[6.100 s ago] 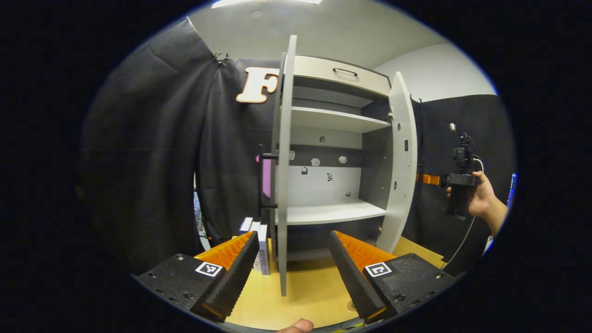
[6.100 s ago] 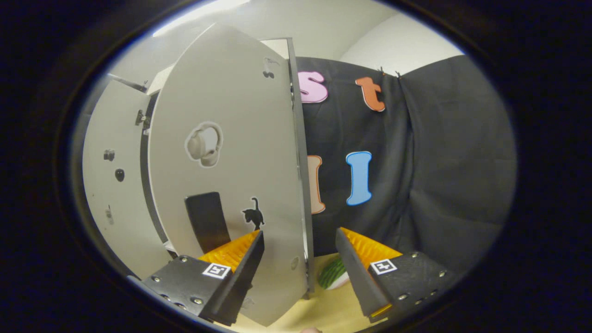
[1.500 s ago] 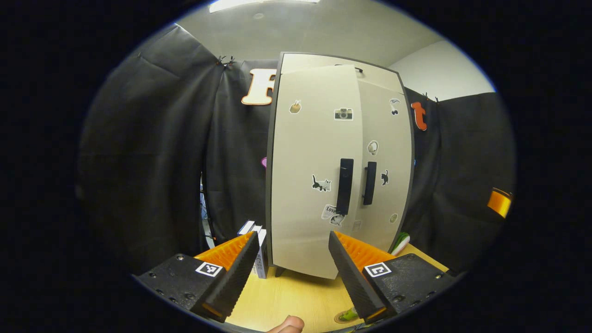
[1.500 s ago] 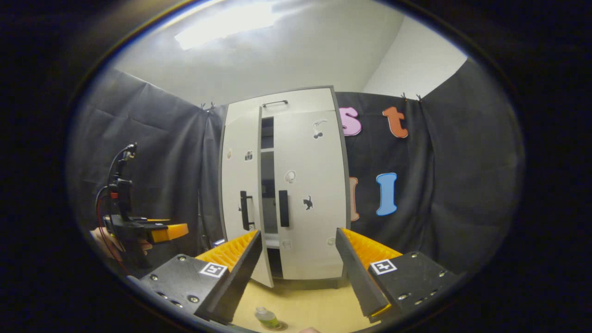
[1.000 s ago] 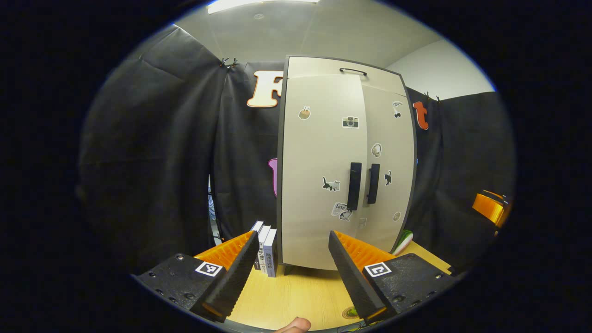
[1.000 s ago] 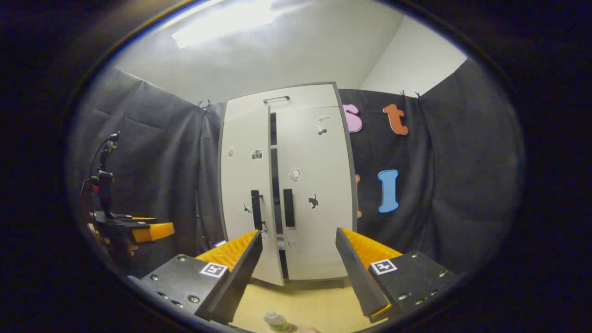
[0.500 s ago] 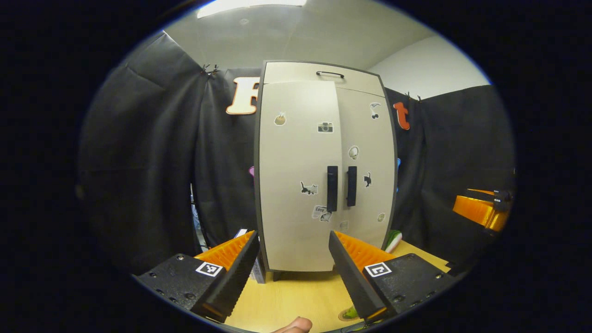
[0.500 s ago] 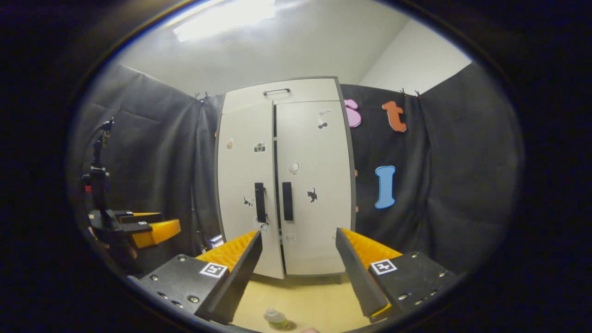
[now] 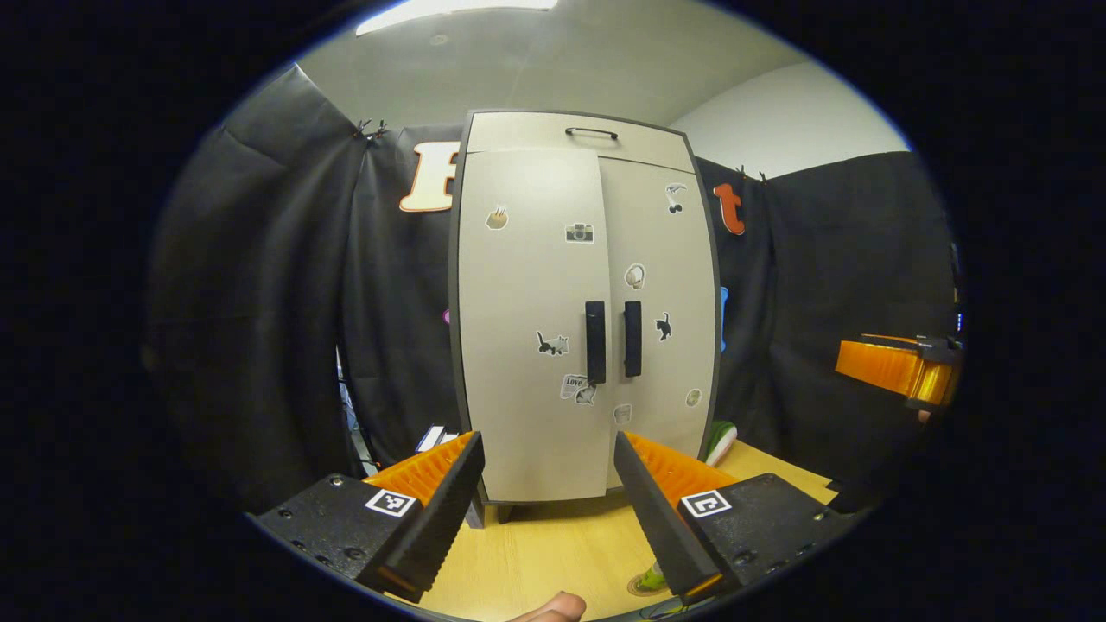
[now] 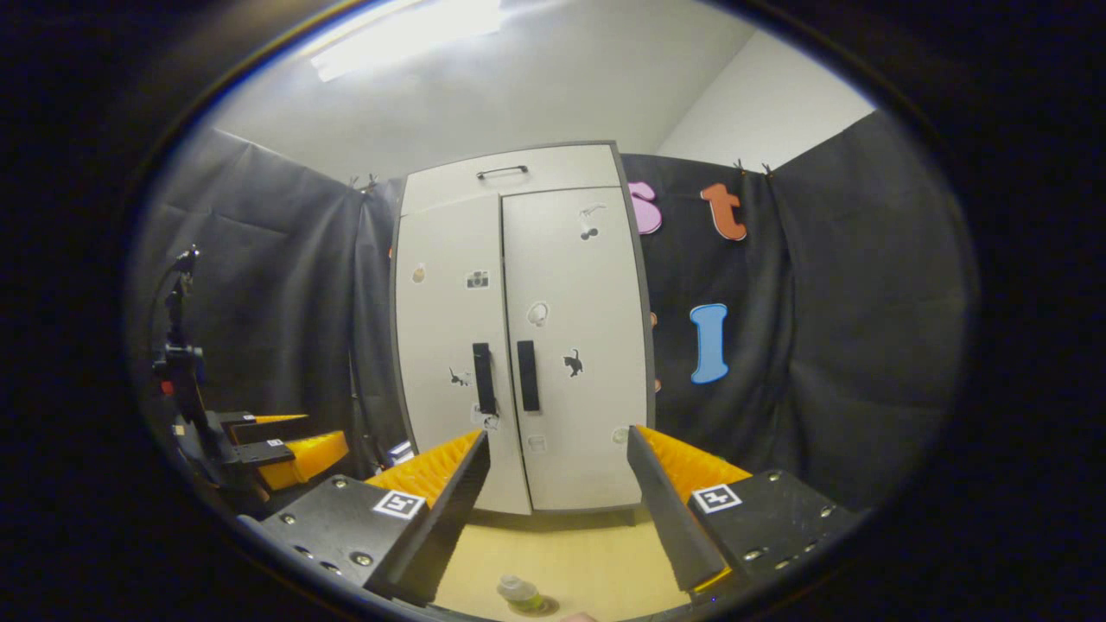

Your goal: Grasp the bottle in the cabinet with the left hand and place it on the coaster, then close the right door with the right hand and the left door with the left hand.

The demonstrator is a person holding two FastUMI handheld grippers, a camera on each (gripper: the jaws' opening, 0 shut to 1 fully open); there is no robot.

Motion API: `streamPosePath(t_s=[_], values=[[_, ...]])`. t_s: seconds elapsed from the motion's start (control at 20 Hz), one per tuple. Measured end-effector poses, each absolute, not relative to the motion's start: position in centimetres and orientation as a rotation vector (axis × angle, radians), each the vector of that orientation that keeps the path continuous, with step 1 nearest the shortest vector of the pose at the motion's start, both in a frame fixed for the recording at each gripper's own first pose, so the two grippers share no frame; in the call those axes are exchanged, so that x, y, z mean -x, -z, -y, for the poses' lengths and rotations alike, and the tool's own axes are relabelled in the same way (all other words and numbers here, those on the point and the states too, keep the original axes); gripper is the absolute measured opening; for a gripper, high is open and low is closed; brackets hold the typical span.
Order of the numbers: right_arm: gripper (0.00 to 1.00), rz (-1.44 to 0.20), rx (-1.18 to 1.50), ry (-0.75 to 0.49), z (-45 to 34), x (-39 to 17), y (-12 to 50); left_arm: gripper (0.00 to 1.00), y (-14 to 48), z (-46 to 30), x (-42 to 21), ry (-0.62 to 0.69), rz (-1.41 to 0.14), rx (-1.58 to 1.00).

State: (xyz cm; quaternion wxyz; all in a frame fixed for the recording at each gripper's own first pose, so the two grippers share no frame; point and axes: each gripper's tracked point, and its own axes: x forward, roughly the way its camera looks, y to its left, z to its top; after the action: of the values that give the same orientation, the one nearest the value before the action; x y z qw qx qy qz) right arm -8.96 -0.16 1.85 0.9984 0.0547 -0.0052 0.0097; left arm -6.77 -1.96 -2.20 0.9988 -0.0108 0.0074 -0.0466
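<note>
We judge the task done: both cabinet [image 9: 587,302] doors sit flush; the bottle [image 10: 518,593] stands before it; our 2 grippers, left [image 9: 546,501] and right [image 10: 560,505], gape empty.

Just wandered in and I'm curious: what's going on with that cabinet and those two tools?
A person holds a hand-held gripper in each hand, left and right, both open and empty, back from the cabinet. Its left door and right door look shut. The bottle stands on the table on what seems to be the coaster. The job looks done.
</note>
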Motion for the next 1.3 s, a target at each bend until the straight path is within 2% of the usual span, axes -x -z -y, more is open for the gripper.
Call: streamPosePath(t_s=[0.15,0.2,0.25,0.35,0.4,0.45,0.5,1.1,1.15,1.3], values=[[0.96,0.01,-0.11,0.003,0.8,8.9,-1.7,0.95,2.1,2.1,6.4,0.11,-0.013,0.001],[0.92,0.012,-0.109,0.007,0.8,8.9,-1.7,0.95,2.0,2.0,6.2,0.112,-0.014,0.006],[0.96,0.012,-0.108,0.012,0.8,8.8,-1.7,0.94,2.1,1.9,6.0,0.113,-0.016,0.013],[0.96,0.013,-0.094,0.02,0.6,8.5,-1.5,0.94,2.1,1.5,5.9,0.11,-0.02,0.032],[0.92,0.016,-0.084,0.022,0.5,8.4,-1.6,0.94,2.1,1.3,5.7,0.106,-0.024,0.033],[0.96,0.017,-0.079,0.026,0.4,8.4,-1.6,0.94,2.2,0.9,5.5,0.099,-0.026,0.031],[0.92,0.017,-0.079,0.023,0.2,8.2,-1.7,0.94,2.2,0.6,5.4,0.091,-0.029,0.029],[0.92,0.02,-0.048,0.066,-0.8,7.3,-1.7,0.94,2.9,-1.7,4.0,0.095,-0.031,0.065],[0.96,0.026,-0.038,0.062,-1.0,7.3,-1.8,0.94,2.7,-1.7,3.9,0.096,-0.023,0.071],[0.96,0.046,-0.004,0.074,-0.3,7.2,-1.8,0.95,2.3,-1.4,3.5,0.092,-0.001,0.086]])
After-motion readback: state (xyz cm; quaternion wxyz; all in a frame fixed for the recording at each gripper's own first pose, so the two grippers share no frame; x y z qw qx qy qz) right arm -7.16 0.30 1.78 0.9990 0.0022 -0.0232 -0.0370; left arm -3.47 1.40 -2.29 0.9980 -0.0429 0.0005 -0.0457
